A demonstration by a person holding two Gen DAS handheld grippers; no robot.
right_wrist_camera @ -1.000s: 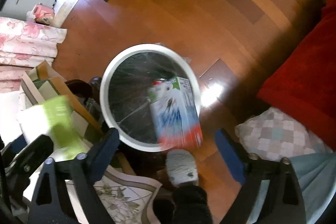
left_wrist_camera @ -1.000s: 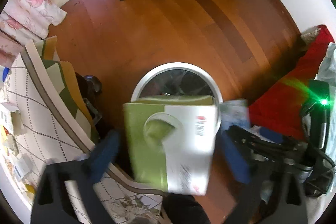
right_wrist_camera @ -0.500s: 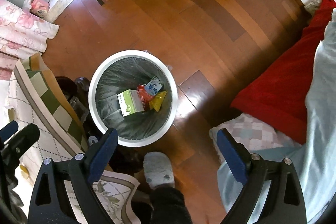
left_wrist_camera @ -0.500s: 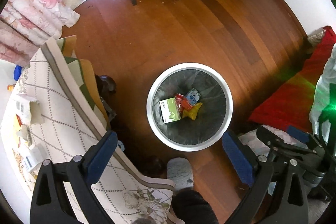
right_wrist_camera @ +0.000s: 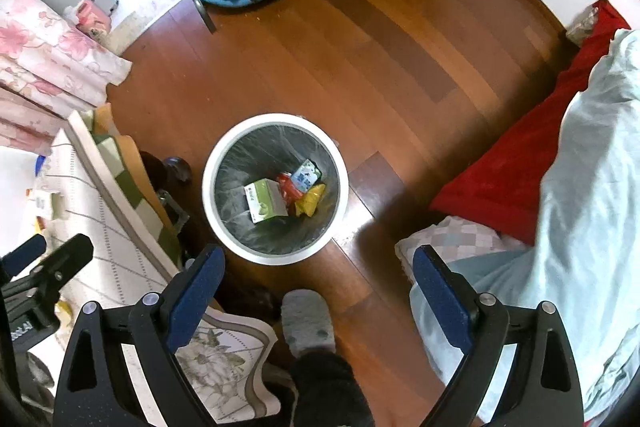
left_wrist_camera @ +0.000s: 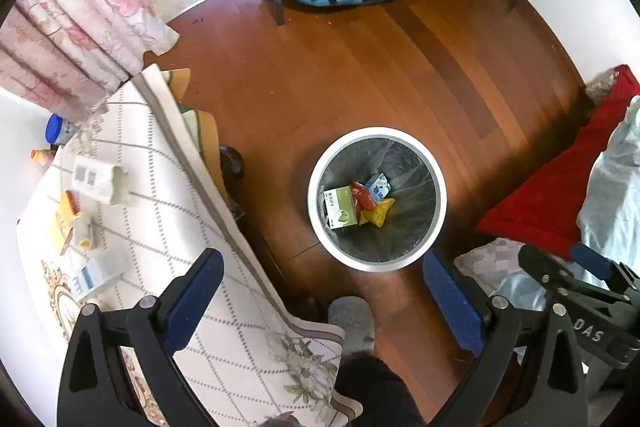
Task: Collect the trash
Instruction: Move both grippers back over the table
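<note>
Hovering above the white trash bin (left_wrist_camera: 320, 163), the left tool (left_wrist_camera: 322, 291) and right tool (right_wrist_camera: 316, 291) both gaped, holding nothing. A green box (right_wrist_camera: 266, 206) lay inside the bin beside a red wrapper (right_wrist_camera: 289, 190).

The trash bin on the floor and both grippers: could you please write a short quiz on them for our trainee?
1. True or false: the left gripper and the right gripper are both open with nothing between their fingers.
2. Which box lies in the trash bin beside the red wrapper? A) a green and white box B) a black box C) a pink box
3. Fill in: trash still waiting, such as the white carton, lies on the ____.

Key: 1 true; 2 A; 3 tablecloth.
</note>
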